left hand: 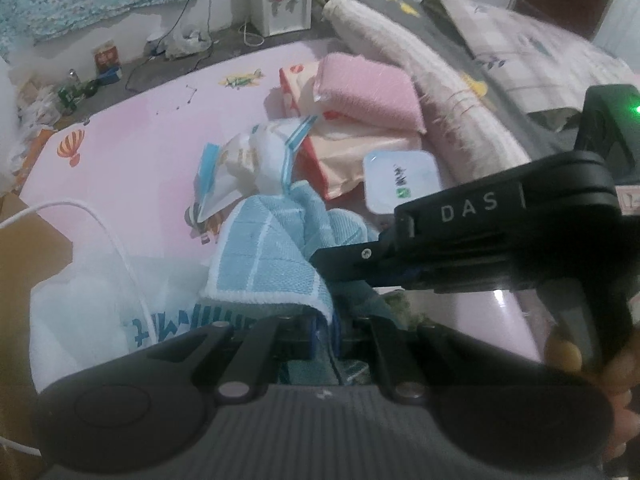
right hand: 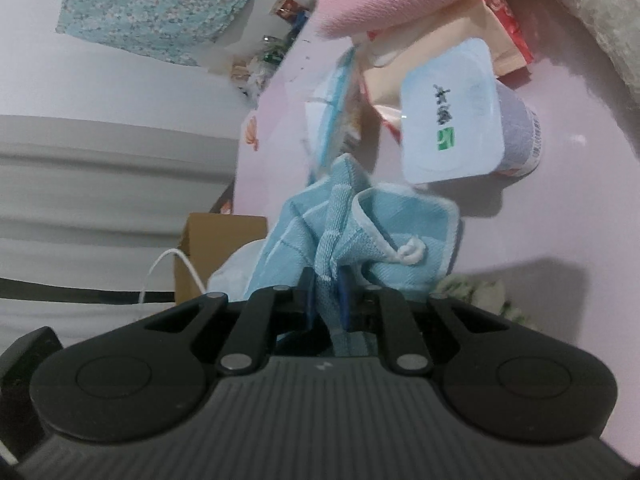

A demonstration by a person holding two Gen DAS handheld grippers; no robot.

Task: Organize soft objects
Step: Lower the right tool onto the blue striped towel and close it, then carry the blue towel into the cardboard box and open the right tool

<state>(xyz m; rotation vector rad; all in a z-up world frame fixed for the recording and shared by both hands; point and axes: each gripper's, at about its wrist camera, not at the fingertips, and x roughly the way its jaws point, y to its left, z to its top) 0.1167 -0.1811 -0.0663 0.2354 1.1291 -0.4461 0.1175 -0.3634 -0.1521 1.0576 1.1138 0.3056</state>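
A light blue checked towel (left hand: 264,256) with a white hem lies bunched on the pink mat (left hand: 140,152). My left gripper (left hand: 326,334) is shut on one edge of it. My right gripper (right hand: 328,304) is shut on another fold of the same towel (right hand: 360,236); in the left wrist view its black body (left hand: 468,240) reaches in from the right, with a person's fingers (left hand: 568,352) on its handle. Beyond the towel lie a pink cloth pad (left hand: 372,88) on a red and cream packet (left hand: 352,148), a blue and white pouch (left hand: 248,160) and a white-lidded cup (right hand: 452,116).
A rolled beige blanket (left hand: 432,80) and a grey sheet (left hand: 532,52) lie at the right. A white plastic bag (left hand: 92,312) and a cardboard box (right hand: 216,252) sit at the left with a white cable (left hand: 112,232). A small white cabinet (left hand: 280,0) stands at the back.
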